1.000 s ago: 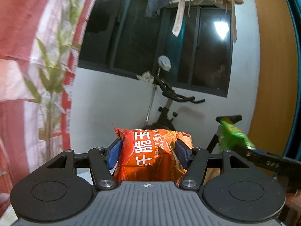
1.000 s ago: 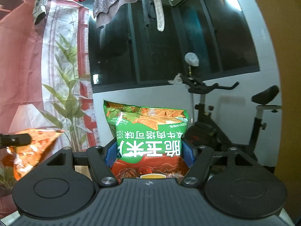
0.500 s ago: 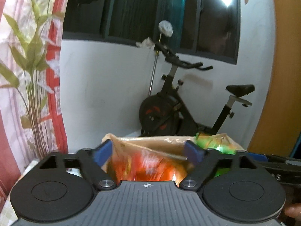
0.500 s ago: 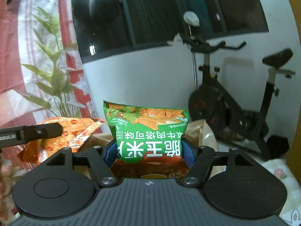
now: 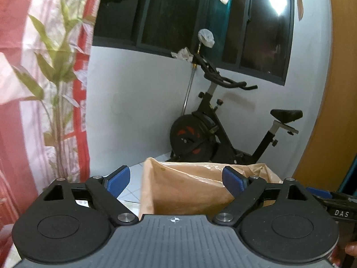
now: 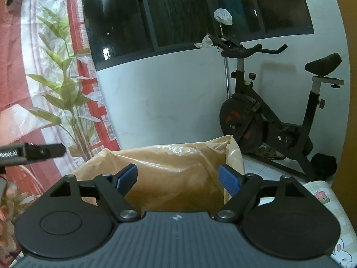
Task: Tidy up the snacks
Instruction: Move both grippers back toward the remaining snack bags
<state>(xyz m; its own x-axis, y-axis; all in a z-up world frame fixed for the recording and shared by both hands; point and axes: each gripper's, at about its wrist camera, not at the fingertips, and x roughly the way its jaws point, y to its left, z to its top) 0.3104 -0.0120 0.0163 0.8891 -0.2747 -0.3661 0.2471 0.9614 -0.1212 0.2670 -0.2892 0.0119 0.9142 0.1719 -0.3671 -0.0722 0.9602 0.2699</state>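
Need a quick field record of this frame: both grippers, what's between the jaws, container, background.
left gripper: open, nothing between the jaws
right gripper: jaws opening, nothing between them
container: brown paper bag, top open, just ahead of both grippers
snacks: none visible; the bag's inside is hidden
background: exercise bike against white wall; leaf-print curtain on the left

My own gripper bodies hide the lower part of the brown bag (image 5: 183,192), so I cannot see inside it or tell what it stands on. In the right view, my left gripper (image 6: 33,153) pokes in from the left edge, blurred and cut off. At the left view's bottom right corner, only a sliver of a fingertip (image 5: 351,249) shows.
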